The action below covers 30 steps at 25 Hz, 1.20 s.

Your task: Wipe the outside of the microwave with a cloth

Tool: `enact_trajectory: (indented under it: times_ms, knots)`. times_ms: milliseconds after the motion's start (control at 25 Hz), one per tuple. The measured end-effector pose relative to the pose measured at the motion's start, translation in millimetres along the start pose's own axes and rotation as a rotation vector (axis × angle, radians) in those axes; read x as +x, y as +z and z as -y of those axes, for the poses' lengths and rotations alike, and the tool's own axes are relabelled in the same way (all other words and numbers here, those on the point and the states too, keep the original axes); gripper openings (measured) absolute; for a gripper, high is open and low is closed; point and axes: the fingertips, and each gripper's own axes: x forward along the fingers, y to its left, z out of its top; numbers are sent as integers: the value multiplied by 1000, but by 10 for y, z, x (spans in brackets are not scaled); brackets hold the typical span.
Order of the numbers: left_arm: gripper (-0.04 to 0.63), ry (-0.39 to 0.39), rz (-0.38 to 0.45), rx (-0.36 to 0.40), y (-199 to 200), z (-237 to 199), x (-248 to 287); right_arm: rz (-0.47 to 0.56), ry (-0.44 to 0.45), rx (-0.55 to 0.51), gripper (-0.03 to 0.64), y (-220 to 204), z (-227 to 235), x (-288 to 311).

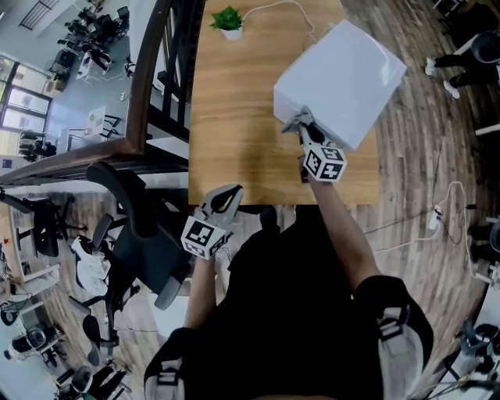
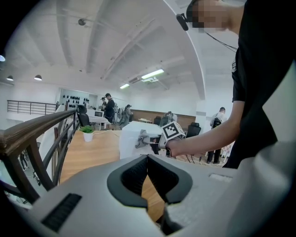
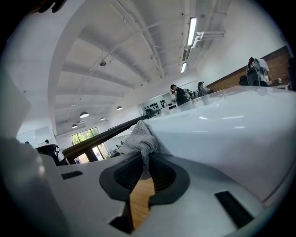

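I'm pinching the soft, limp cloth [image 3: 140,138] by its bunched fold in my right gripper [image 3: 145,172], rubbing the smooth-looking microwave [image 3: 226,134] just ahead; my left gripper [image 2: 148,178] is sitting closed, empty.

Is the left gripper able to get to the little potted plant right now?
Probably yes. The left gripper is shut and empty at the table's near edge, with bare wood between it and the potted plant; the microwave stands to the right. A long stretch, though.
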Motion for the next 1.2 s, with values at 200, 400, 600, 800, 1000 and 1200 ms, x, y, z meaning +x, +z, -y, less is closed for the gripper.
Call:
enact_trajectory:
  times_ms: [200,400,600,800,1000,1200]
  knots:
    - [2,10,15,-2,9,-11,-43,-7,7,-15,38,20,-92,134]
    - [2,19,3,-17,13,-27,-63,-13,16,-1,38,27,-172,304]
    - [2,33,2,-21,13,-57,-105,-17,35,10,38,44,-263,454]
    - [2,34,15,-30,-23,-52,-125,-19,48,19,38,42,-331,571]
    - [2,42,18,-31,-14,-79,-148,-21,57,24,38,60,-384,652]
    - [2,55,14,-29,1,-107,-168,-29,80,33,38,66,-448,743]
